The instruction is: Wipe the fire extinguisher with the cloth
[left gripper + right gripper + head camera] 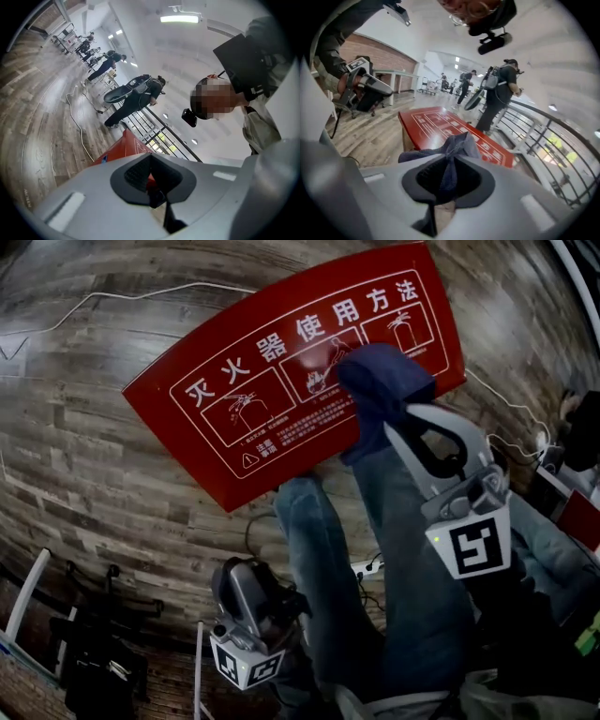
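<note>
A red fire extinguisher box with white usage pictures on its lid stands on the wooden floor; no extinguisher itself shows. My right gripper is shut on a dark blue cloth, which lies bunched on the lid's right part. In the right gripper view the cloth is pinched between the pads above the red box. My left gripper hangs low beside the person's legs, apart from the box, jaws together with nothing in them. The left gripper view shows only a corner of the red box beyond the pads.
The person's jeans-clad legs stand just in front of the box. A white cable runs over the floor behind it, and a power strip lies near the feet. Dark equipment sits at lower left. A railing and other people are farther off.
</note>
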`<state>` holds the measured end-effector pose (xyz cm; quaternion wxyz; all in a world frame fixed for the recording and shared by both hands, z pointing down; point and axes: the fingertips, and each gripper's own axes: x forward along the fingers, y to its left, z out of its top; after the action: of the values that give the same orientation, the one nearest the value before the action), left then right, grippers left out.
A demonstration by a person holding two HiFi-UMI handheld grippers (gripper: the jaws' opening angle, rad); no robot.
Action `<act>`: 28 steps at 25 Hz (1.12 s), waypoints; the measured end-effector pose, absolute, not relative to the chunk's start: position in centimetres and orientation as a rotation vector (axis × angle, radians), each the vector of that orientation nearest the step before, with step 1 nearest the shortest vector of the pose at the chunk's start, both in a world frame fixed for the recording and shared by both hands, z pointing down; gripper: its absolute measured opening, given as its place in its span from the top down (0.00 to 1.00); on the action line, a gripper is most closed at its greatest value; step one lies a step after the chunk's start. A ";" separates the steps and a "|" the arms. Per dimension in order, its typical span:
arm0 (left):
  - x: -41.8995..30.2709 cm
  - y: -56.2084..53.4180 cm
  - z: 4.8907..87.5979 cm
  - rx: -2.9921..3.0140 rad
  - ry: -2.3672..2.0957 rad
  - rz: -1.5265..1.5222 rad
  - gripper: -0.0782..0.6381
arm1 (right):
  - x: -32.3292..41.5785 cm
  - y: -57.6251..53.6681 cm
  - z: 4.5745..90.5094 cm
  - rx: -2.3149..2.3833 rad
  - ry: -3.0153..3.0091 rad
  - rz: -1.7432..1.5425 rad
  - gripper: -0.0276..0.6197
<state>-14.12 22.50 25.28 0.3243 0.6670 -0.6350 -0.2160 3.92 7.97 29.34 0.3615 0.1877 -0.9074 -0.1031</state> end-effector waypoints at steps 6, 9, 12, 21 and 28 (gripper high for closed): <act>-15.2 22.8 25.5 1.737 -1.677 -0.585 0.88 | 7.3 8.0 29.6 0.873 -2.320 -0.159 0.87; -15.5 23.0 25.8 1.732 -1.673 -0.588 0.88 | 3.2 11.0 29.5 0.904 -2.433 -0.206 0.87; -15.9 23.7 26.5 1.731 -1.668 -0.582 0.88 | -2.6 14.8 29.5 0.798 -2.562 -0.216 0.87; -18.2 24.5 26.0 1.742 -1.681 -0.586 0.88 | -10.7 22.7 33.8 0.302 -2.548 -0.343 0.87; -20.6 27.2 26.9 1.700 -1.724 -0.603 0.88 | -8.4 18.8 38.9 0.416 -2.396 -0.390 0.88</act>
<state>-20.58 27.24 26.92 0.3177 0.6460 -0.6551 -0.2293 -8.40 18.81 38.91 0.3331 0.1592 -0.9173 -0.1493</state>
